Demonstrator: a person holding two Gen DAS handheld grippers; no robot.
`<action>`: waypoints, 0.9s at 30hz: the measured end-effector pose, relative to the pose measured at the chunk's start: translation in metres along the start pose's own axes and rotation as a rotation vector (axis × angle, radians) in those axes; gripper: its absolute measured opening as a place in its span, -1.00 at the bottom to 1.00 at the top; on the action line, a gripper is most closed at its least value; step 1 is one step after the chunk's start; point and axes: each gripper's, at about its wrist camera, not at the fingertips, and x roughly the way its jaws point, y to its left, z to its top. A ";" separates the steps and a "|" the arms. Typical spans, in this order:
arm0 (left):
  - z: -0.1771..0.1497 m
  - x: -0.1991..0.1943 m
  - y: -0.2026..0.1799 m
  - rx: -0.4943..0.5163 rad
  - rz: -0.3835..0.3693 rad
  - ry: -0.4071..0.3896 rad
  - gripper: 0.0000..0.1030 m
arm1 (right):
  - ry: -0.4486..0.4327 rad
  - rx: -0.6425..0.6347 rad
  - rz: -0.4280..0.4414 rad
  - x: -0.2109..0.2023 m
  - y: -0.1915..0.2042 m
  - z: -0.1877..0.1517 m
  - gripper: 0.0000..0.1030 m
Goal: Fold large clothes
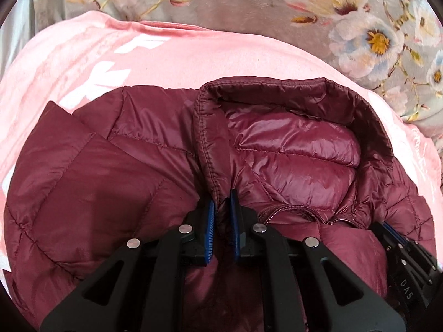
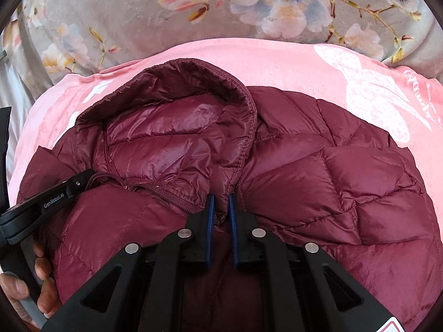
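"GenRobot.AI" is printed in white on the black body of the left gripper (image 2: 80,184). "DAS" is read on the right gripper (image 1: 387,228). White script on the pink blanket (image 2: 360,63) cannot be made out.

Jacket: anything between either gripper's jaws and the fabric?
Nothing visible. The left gripper and the right gripper are each shut on a fold of the maroon jacket at the base of the hood, with only jacket fabric pinched between the jaws.

both claws, left claw (image 1: 221,207) and right claw (image 2: 220,207), clamped.
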 end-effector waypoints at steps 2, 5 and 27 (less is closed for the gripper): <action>0.000 0.000 -0.002 0.009 0.010 -0.003 -0.79 | 0.004 0.003 0.005 0.001 0.000 0.001 -0.82; 0.000 -0.003 0.003 -0.008 -0.007 -0.011 -0.74 | 0.004 0.020 0.029 -0.001 -0.004 0.002 -0.80; 0.093 0.025 0.044 -0.368 -0.052 0.105 -0.31 | -0.009 0.280 0.170 0.030 -0.026 0.087 -0.64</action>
